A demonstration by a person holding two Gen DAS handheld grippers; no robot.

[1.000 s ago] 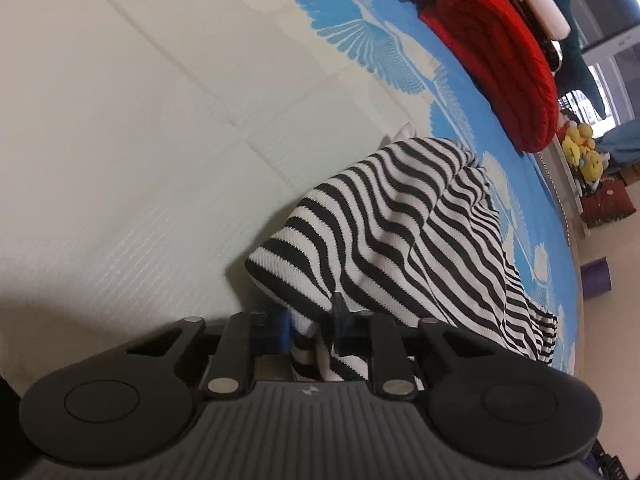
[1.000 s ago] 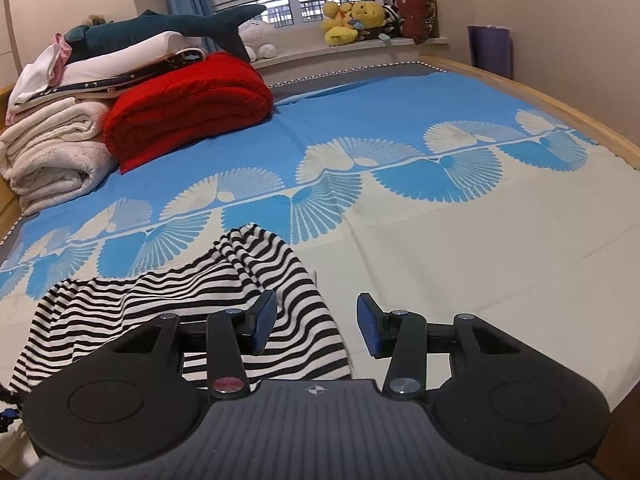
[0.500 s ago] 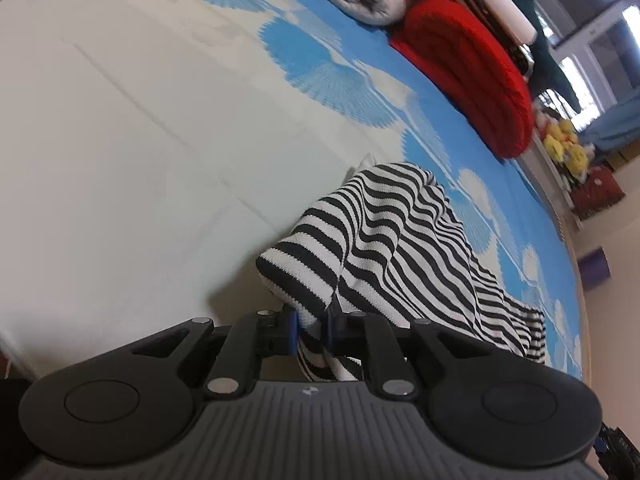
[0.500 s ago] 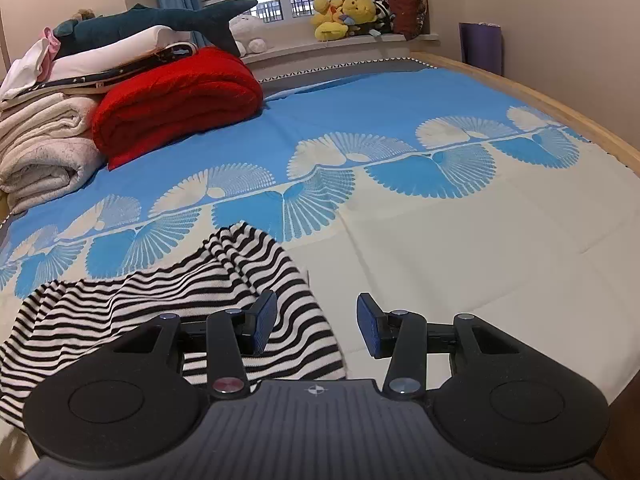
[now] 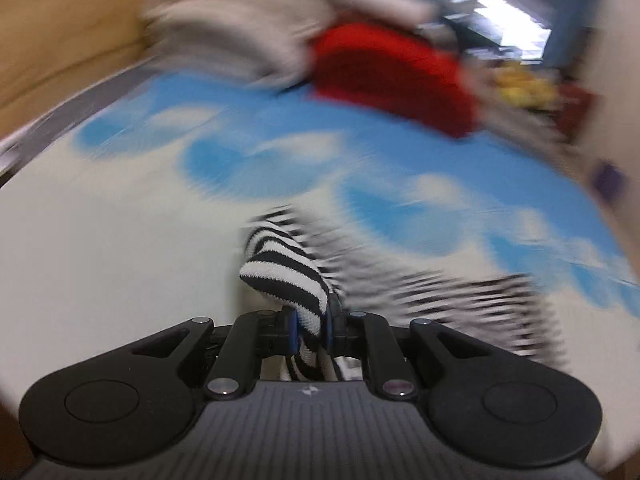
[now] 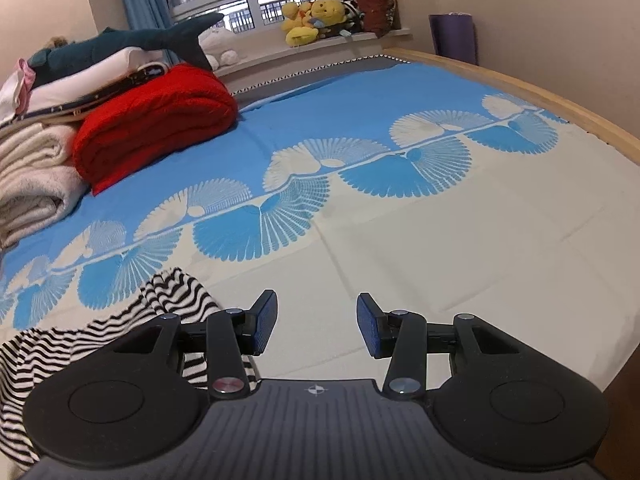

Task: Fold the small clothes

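Left wrist view is motion-blurred: left gripper (image 5: pixel 311 330) pinches a fold of the striped garment (image 5: pixel 288 276), lifted off the bedsheet (image 5: pixel 120 240); the rest prob. trails right. Right gripper (image 6: pixel 316 326) w/ fingers spread wide, nothing between, over the cream sheet just beside the garment. No legible writing. Red blanket (image 6: pixel 156 120) sits by folded towels (image 6: pixel 32 184).

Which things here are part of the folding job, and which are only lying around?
Job: striped garment, left gripper shut on it, right gripper open, bed.
Lying about: red blanket, towels, shark, yellow toys.
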